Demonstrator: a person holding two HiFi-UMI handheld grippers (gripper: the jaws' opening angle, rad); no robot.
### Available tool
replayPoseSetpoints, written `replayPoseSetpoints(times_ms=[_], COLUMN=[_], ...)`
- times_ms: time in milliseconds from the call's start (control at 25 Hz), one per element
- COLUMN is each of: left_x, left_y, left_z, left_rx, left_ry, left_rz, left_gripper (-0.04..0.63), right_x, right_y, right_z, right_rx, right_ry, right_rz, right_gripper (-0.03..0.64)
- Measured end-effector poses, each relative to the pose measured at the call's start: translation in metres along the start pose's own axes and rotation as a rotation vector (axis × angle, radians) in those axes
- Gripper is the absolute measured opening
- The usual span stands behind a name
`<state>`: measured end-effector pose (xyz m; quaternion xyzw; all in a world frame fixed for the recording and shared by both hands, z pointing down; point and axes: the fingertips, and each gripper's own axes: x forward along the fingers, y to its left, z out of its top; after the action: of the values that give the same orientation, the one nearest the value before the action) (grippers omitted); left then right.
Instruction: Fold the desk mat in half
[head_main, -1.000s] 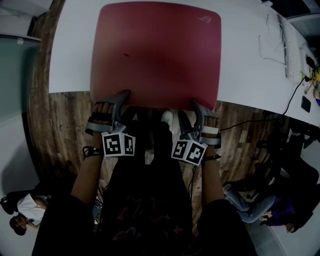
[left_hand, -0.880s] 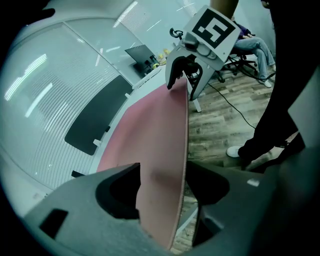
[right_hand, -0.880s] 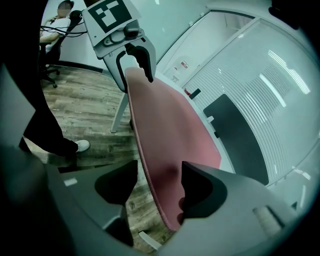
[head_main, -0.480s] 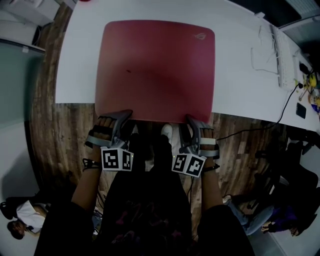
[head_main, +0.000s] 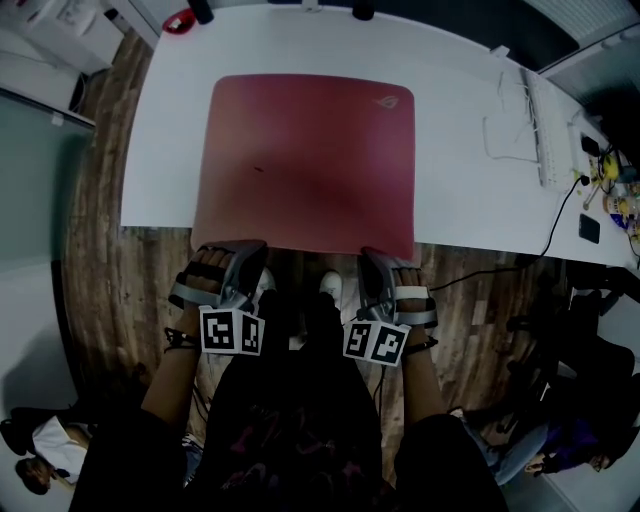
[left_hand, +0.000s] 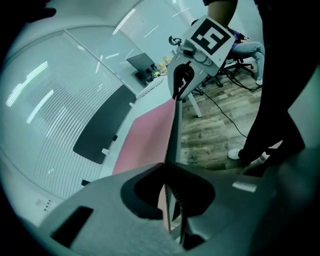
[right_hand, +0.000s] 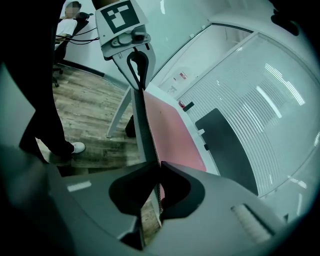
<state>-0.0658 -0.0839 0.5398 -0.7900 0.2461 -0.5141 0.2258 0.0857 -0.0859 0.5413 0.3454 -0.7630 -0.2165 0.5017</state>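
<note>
Head view: a red desk mat lies at centre frame on a white desk, with the left gripper and right gripper at its lower corners.

Left gripper view: the jaws have just been closing and pinch the mat's edge.

Right gripper view: the jaws likewise clamp the mat.

Office, long white desk, swivel chairs, glass partition walls, wood floor

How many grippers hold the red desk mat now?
2. The left gripper, jaws just closed, pinches the desk mat at its near left corner; the right gripper, likewise just closed, pinches the near right corner. None hidden.
</note>
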Motion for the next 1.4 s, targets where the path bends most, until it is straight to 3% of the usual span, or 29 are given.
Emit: replayPoseSetpoints(times_ms=[720,1120,1400], left_x=[0.011,0.056,0.105], left_y=[0.111,0.179,0.225], left_z=[0.015,0.007,-0.001], left_rx=[0.072,0.110,0.183], left_ry=[-0.038,-0.036,-0.038], left_rz=[0.052,0.053,0.043], left_gripper=[0.026,0.029,0.032], right_x=[0.022,0.077,0.131], right_y=[-0.101,-0.164,-0.200], right_z=[0.029,0.038,0.032], right_rx=[-0.117,-0.219,-0.234], right_ry=[-0.029,-0.040,-0.029], right_rz=[-0.045,-0.041,-0.013], right_gripper=[0.034,0.046,0.048])
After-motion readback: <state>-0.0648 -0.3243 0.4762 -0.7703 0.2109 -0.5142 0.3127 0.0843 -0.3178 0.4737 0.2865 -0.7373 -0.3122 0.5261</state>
